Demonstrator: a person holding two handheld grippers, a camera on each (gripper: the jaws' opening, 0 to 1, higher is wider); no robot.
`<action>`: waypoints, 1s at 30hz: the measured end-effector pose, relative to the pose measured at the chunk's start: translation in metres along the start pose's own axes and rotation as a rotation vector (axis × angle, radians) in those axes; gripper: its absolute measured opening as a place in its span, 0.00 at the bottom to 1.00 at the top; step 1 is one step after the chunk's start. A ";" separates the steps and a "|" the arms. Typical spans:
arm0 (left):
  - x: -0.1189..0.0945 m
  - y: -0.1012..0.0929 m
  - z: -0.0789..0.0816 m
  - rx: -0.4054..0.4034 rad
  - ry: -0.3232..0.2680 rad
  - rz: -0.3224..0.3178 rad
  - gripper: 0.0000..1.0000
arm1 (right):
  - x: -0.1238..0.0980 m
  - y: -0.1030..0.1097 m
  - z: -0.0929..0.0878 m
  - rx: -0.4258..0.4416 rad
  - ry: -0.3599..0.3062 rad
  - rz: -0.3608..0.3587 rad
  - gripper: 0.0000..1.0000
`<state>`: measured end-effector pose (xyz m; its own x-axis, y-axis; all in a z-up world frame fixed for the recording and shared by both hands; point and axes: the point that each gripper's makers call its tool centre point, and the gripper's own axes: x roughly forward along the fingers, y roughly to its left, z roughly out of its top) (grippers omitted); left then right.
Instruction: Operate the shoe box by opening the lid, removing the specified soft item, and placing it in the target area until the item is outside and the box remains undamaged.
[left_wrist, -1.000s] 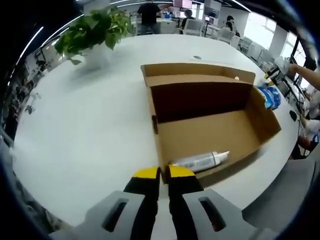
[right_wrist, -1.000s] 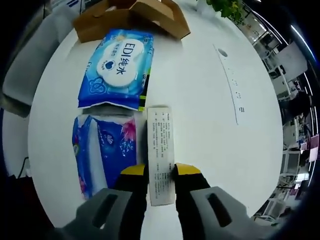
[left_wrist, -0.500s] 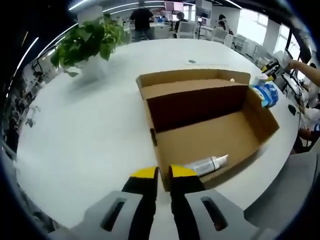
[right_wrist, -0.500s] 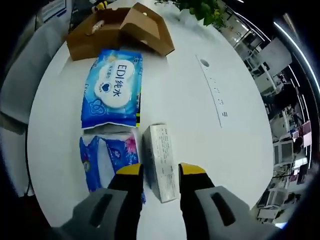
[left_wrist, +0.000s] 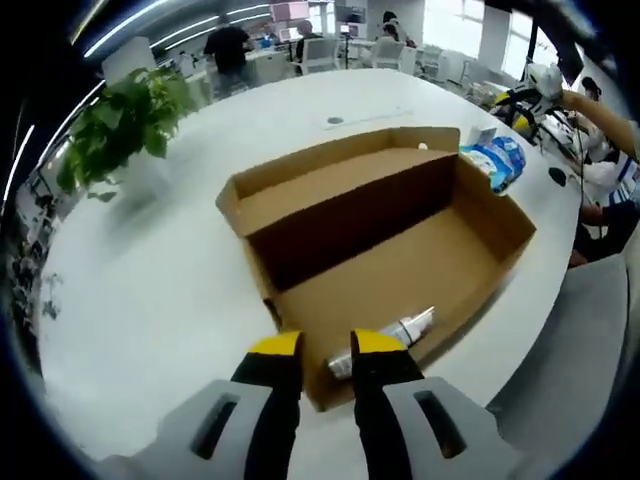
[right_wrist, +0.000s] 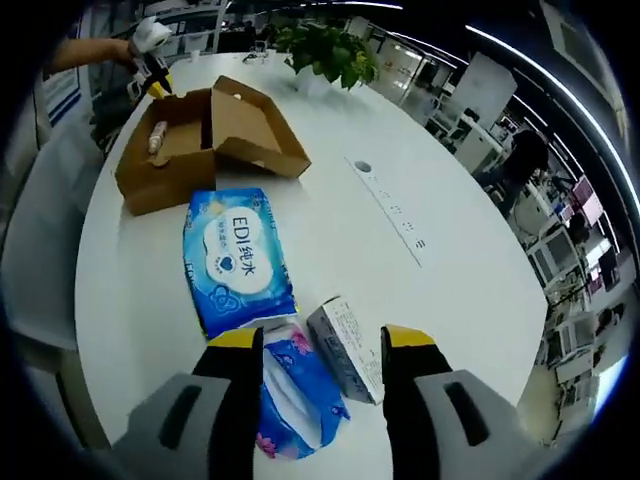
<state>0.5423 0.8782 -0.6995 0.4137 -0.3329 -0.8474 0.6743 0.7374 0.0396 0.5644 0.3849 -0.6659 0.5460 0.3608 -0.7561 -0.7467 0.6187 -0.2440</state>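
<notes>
Left gripper (left_wrist: 327, 345), jaws spread, sat low centre at near wall of open shoe box (left_wrist: 290, 200); spray bottle (left_wrist: 385, 338) lay inside by that wall. Right gripper (right_wrist: 322, 340), jaws spread, low centre over small white carton (right_wrist: 345, 347); wipes pack (right_wrist: 236, 258) mid-frame, tissue pack (right_wrist: 296, 390) beside carton

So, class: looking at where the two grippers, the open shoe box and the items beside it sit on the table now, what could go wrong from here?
1. The left gripper, jaws apart, sits right at the shoe box's near wall; pushing forward could crumple it.
2. The bottle lies loose against that wall and may roll off if nudged.
3. The right gripper is open above the small carton and tissue pack, with the wipes pack alongside; lowering could knock them out of place.
</notes>
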 end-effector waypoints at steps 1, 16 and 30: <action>0.002 -0.002 0.001 0.024 0.009 -0.013 0.18 | -0.003 0.002 0.002 0.015 -0.008 -0.006 0.49; 0.022 -0.021 -0.002 0.276 0.122 -0.187 0.27 | -0.040 0.059 0.016 0.204 -0.083 -0.053 0.70; 0.043 -0.034 -0.002 0.495 0.203 -0.338 0.36 | -0.067 0.119 0.029 0.319 -0.135 -0.044 0.87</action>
<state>0.5360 0.8397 -0.7385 0.0371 -0.3456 -0.9376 0.9706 0.2357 -0.0485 0.4498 0.4548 -0.6268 0.6362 0.4050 -0.6567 -0.5769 0.8148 -0.0564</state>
